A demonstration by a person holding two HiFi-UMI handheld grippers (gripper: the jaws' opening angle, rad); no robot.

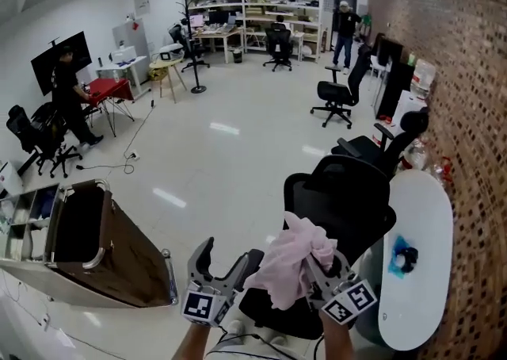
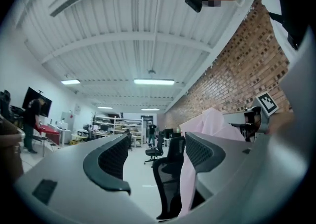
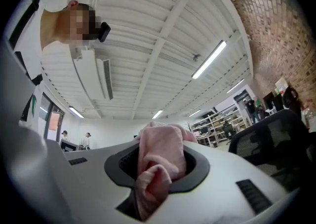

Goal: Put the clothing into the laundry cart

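A pink piece of clothing (image 1: 289, 259) hangs bunched in my right gripper (image 1: 314, 262), which is shut on it in front of a black office chair (image 1: 341, 204). In the right gripper view the pink cloth (image 3: 159, 161) fills the gap between the jaws of the right gripper (image 3: 157, 168). My left gripper (image 1: 226, 262) stands open and empty just left of the cloth. In the left gripper view, past the spread jaws of the left gripper (image 2: 154, 164), the pink cloth (image 2: 212, 125) shows at the right. The brown laundry cart (image 1: 111, 251) with a chrome rim stands on the floor at lower left.
A white oval table (image 1: 420, 271) with a blue object (image 1: 404, 257) lies at the right by a brick wall (image 1: 475, 128). More office chairs (image 1: 337, 97) stand beyond. People, desks and shelves (image 1: 253, 21) are far back across the pale floor.
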